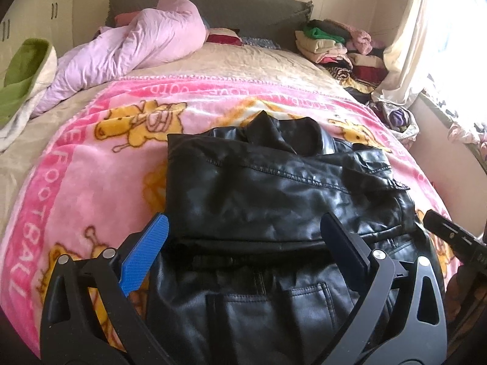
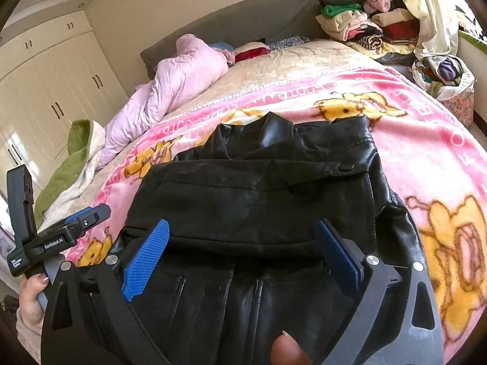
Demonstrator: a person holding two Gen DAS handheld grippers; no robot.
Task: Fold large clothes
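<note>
Now black leather jacket [image 1: 274,188] half-folded on pink blanket [image 1: 91,188], both tools spread.

We see a pink cartoon blanket [image 1: 91,164] spread over a beige bedspread [image 1: 243,60]; a crumpled lilac duvet [image 1: 137,42] lies near the grey headboard [image 1: 237,9]; a clothes pile [image 2: 359,27] sits at the far corner; white wardrobes [image 2: 51,85] line the wall.
</note>
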